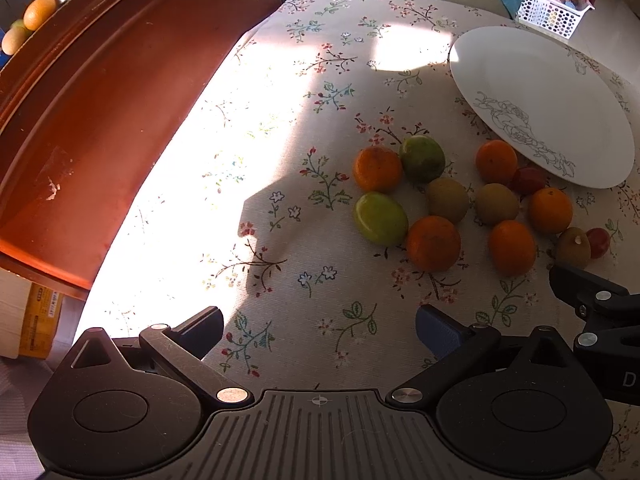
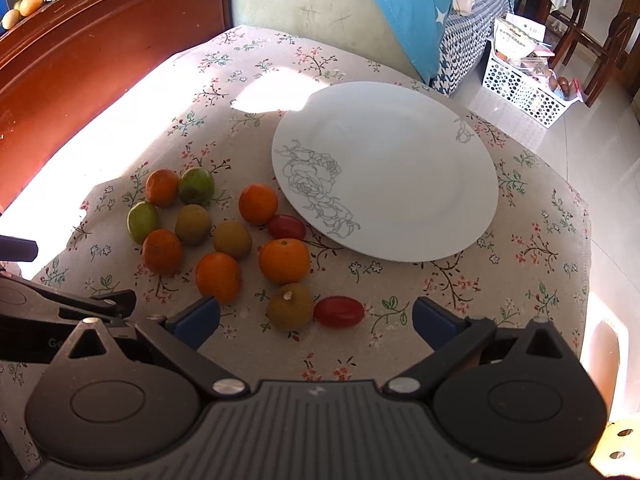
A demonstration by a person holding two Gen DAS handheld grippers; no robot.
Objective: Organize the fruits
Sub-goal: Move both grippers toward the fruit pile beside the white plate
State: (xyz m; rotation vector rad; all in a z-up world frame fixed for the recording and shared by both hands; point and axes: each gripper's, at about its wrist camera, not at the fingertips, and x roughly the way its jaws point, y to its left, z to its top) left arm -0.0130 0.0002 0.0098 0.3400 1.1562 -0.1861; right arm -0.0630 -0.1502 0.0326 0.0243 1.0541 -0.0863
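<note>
Mixed fruits clustered on cloth, just left of empty plate.

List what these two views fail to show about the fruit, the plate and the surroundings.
- Right wrist view: the white basket contents are too small and cluttered to identify.
- Left wrist view: the red tomato is partly hidden behind an orange and the plate rim.
- Both views: the fruits on the wooden ledge are cut by the edge.

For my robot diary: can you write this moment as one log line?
left gripper open | right gripper open | plate bare | fruits on tablecloth
</note>
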